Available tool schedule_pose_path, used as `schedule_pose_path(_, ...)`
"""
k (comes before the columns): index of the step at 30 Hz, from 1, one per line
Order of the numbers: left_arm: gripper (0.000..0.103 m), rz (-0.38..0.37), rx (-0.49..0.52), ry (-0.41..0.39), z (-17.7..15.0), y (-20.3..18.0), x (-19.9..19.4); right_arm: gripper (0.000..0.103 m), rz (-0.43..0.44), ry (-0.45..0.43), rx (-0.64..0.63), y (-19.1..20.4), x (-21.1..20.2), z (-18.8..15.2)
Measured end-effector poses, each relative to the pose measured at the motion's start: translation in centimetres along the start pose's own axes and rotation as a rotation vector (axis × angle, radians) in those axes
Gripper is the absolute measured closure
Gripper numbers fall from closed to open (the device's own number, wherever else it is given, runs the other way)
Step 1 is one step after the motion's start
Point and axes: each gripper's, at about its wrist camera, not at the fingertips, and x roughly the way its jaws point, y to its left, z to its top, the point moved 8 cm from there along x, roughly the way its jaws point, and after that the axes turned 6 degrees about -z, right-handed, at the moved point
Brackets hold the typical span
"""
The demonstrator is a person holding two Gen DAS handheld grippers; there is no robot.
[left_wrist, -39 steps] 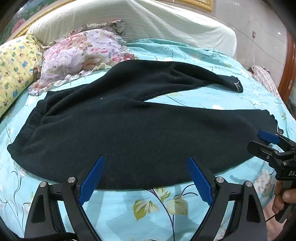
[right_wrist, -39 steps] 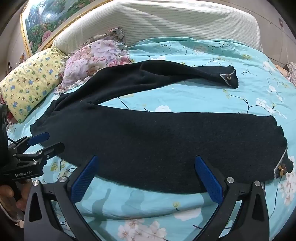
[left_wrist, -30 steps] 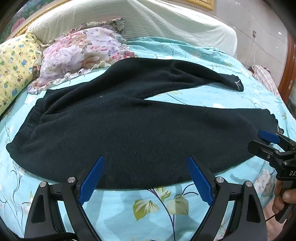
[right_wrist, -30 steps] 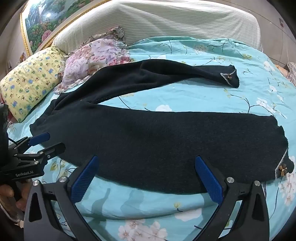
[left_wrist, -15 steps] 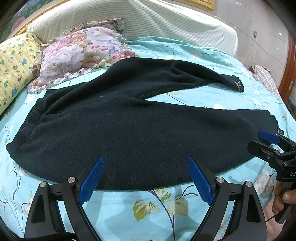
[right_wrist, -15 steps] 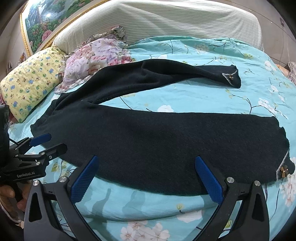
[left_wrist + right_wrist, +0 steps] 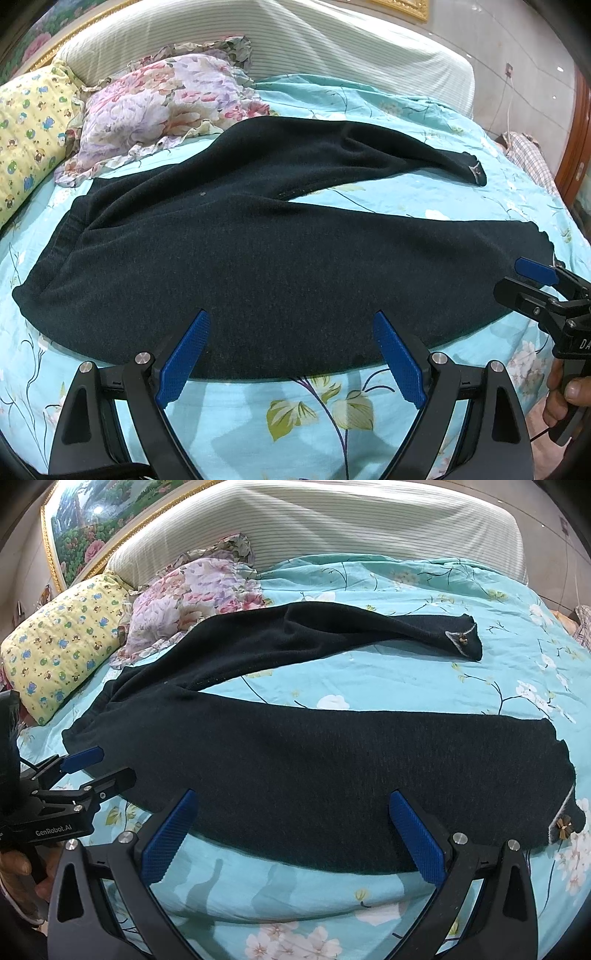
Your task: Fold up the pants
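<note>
Dark pants [image 7: 332, 760] spread on floral bedspread [image 7: 406, 686], legs splayed; right tongs [image 7: 295, 834] wide apart above near edge

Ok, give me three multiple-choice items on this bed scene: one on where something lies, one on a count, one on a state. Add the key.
1. Where does the floral pillow lie relative to the yellow pillow?
A. right of it, as the right wrist view shows it
B. under it
C. at the foot of the bed

2. How many legs of the dark pants lie spread apart on the turquoise sheet?
A. one
B. two
C. none

3. How are the left gripper and right gripper?
A. both open, holding nothing
B. both clamped on cloth
C. one clamped on a cuff

Key: 1 A, the floral pillow sits to its right; 2 B, two legs fork with sheet between; 3 A, blue fingers stand wide apart.
</note>
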Motion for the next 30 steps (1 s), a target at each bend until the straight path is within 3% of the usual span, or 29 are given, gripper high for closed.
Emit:
schedule_pose_path(11,0.012,-0.015,-0.001,0.006,0.4,-0.1,0.0,0.000,0.041,0.022,0.053,0.0,-0.3,0.3)
schedule_pose_path(20,0.012,-0.027,0.011,0.012,1.8,0.1,0.3,0.000,0.026,0.022,0.073,-1.0,0.1,1.0)
schedule_pose_path(30,0.012,-0.067,0.127,-0.002,8.0,-0.2,1.8,0.000,0.067,0.069,0.212,-3.0,1.5,3.7)
